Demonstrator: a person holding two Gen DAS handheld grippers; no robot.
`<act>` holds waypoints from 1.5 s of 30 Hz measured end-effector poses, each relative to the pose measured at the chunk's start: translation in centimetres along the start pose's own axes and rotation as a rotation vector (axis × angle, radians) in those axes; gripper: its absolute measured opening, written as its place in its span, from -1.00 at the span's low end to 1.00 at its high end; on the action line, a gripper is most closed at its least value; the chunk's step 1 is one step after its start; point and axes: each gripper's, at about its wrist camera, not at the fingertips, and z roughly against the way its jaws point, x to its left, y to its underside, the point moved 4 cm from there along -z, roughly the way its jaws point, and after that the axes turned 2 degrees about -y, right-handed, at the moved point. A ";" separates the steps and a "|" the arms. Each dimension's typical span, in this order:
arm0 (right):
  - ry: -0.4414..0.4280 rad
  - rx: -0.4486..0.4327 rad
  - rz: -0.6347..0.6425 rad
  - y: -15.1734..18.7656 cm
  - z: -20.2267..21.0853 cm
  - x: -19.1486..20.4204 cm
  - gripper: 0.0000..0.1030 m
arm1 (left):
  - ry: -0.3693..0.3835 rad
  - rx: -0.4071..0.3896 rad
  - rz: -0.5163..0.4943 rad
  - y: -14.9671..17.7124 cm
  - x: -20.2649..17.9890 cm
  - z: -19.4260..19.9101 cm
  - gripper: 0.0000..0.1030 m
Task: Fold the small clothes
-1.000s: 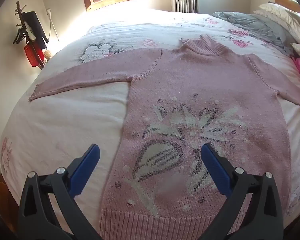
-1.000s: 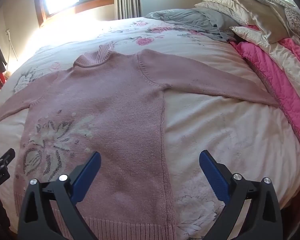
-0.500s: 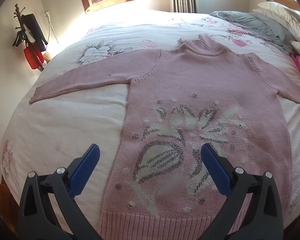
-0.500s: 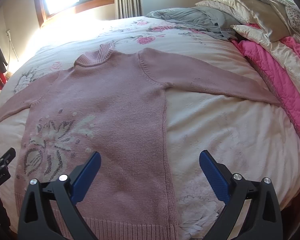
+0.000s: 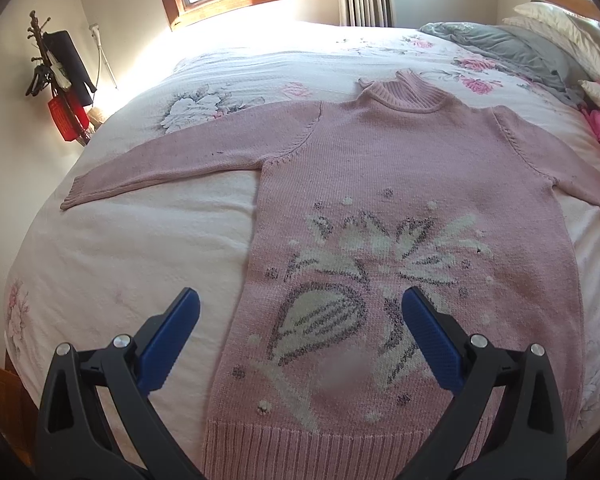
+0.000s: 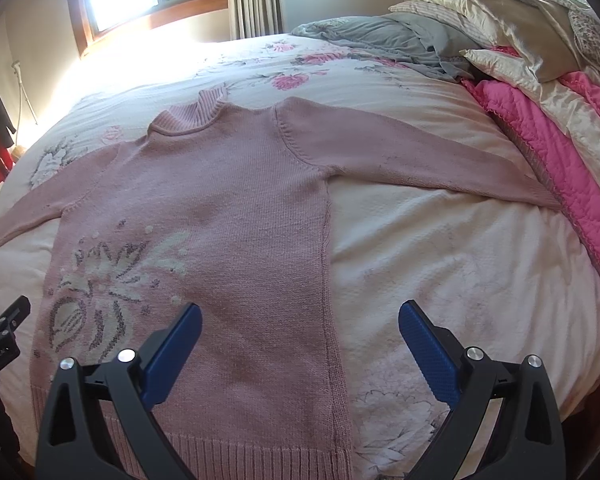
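On the bed (image 5: 148, 240): pink sweater (image 5: 412, 184) flat, face up, both sleeves spread.
My left tool (image 5: 300, 336) hangs over its lower left edge, my right tool (image 6: 300, 344) over its right side seam; both spread wide, holding nothing.

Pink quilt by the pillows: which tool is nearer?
Right. The right tool hangs over the sweater's side seam, the pink quilt just beyond its sleeve. The left tool sits over the sweater's opposite half.
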 end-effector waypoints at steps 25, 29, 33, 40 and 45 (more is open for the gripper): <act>0.011 -0.055 0.006 -0.3 0.7 -0.5 0.92 | -0.003 -0.030 0.003 0.3 -0.1 0.0 0.94; -0.036 -0.021 -0.049 -1.2 -1.0 -4.0 0.92 | 0.049 -0.099 0.001 -0.2 -1.4 -0.6 0.94; 0.016 0.028 -0.151 -3.7 -3.9 -12.3 0.92 | 0.085 -0.017 -0.019 -2.1 -4.1 -2.8 0.94; 0.099 0.114 -0.452 -8.8 -9.2 -30.3 0.91 | 0.133 -0.007 -0.059 -6.3 -11.1 -5.3 0.94; -0.013 0.129 -0.658 -10.1 -15.6 -38.6 0.79 | 0.166 -0.032 -0.066 -8.7 -15.1 -5.9 0.94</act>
